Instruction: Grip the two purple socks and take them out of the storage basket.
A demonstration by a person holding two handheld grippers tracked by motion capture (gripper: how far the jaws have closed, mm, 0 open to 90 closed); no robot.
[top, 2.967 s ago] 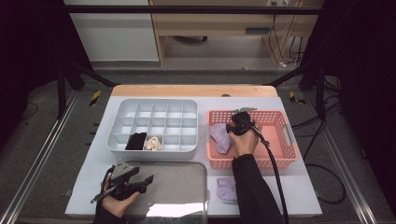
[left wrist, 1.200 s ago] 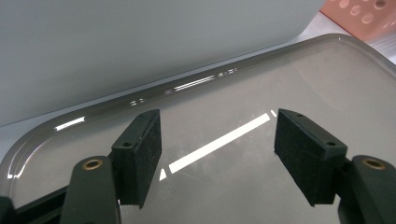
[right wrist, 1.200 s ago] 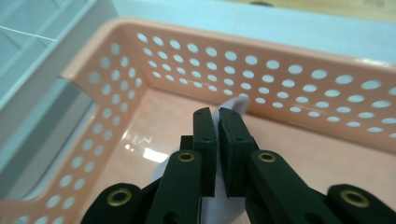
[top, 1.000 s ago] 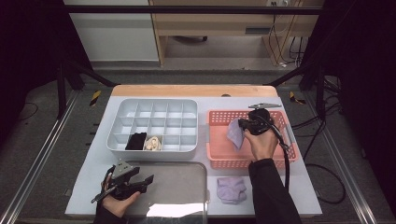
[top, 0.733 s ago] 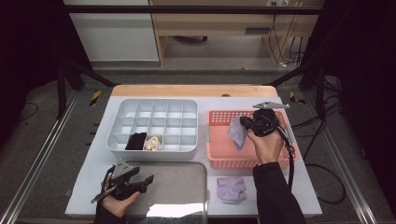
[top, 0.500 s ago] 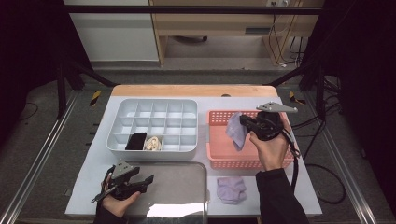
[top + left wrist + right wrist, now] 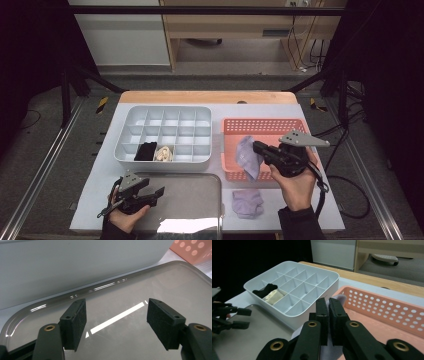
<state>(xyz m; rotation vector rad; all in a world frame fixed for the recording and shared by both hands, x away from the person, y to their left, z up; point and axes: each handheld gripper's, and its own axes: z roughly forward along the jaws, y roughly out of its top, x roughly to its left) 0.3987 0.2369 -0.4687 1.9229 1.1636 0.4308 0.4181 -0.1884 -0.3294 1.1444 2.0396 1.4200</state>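
My right gripper point(image 7: 260, 148) is shut on a lavender cloth point(image 7: 247, 157) that hangs from the jaws over the near left part of the pink basket point(image 7: 280, 125). In the right gripper view the jaws point(image 7: 328, 307) pinch the lavender cloth point(image 7: 340, 299) above the basket point(image 7: 387, 312). A second lavender cloth point(image 7: 248, 202) lies crumpled on the table in front of the basket. My left gripper point(image 7: 150, 195) rests open over the grey metal tray point(image 7: 190, 210), its jaws point(image 7: 116, 315) wide apart with nothing between them.
A white compartment tray point(image 7: 167, 112) stands left of the basket, holding a black item point(image 7: 146, 151) and a cream item point(image 7: 163, 153) in two near compartments. Its wall point(image 7: 75, 265) rises just beyond the grey tray point(image 7: 150, 290).
My right gripper has lifted the lavender cloth out of the basket and drawn it back toward the near side. The left gripper has stayed put.
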